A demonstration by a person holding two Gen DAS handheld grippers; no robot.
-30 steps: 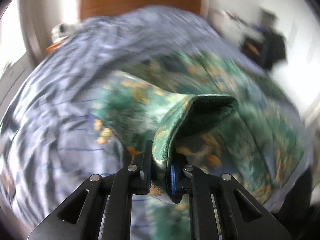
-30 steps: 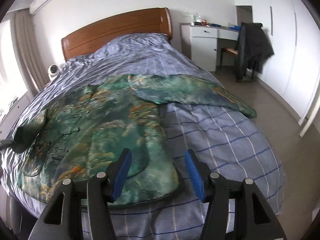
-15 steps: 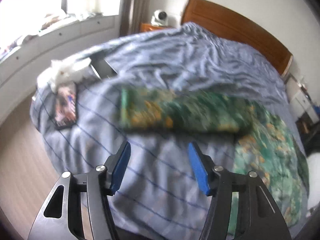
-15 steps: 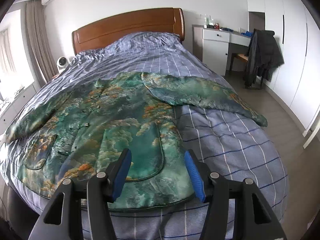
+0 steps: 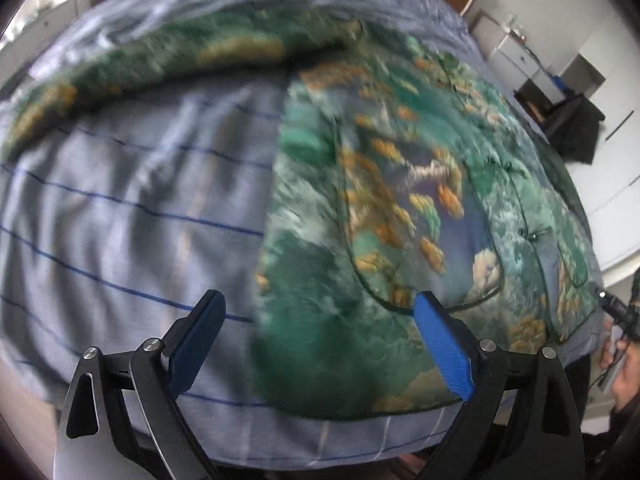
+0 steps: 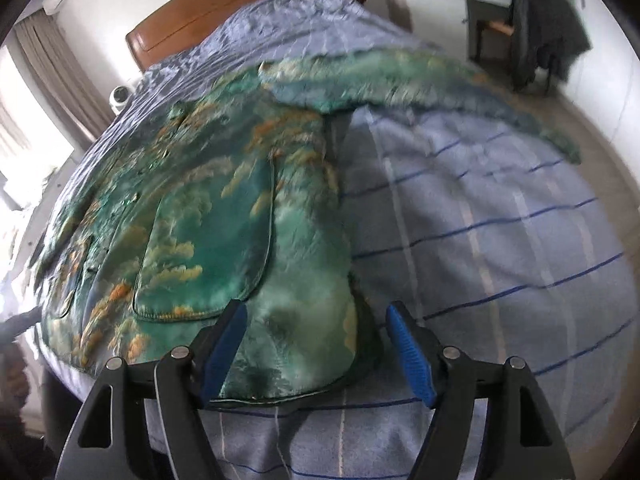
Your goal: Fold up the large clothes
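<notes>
A: While both jaws are opening, we carry nothing. The left gripper (image 5: 320, 340) stands wide over the near left corner of the green jacket (image 5: 400, 200), one blue pad above the striped bedcover (image 5: 120, 208), the other above the pocket's lower edge. No cloth sits between the pads.

B: And the right gripper (image 6: 316, 346) is the same, parting with nothing in it, though it stands narrower than the left. Its left pad is near the bottom of the right pocket (image 6: 208, 248); its right pad hovers over bare bedcover just past the hem.

A: So we straddle the two bottom corners. To do this step well, we judge we should come down onto the hem itself, both pads biting the doubled edge, not the pocket flap, which looks as if it would pull loose fabric only.

B: Agreed. We should also take both corners level with each other, or the fold will likely skew. The satin looks slippery, so we want a deep bite.

A: Outward from us, the jacket lies front up across the bed, its body running from the near edge toward the wooden headboard (image 6: 240, 12).

B: One sleeve (image 6: 420, 76) stretches right toward the floor side, the other (image 5: 140, 60) left. Both lie spread, unfolded.
</notes>
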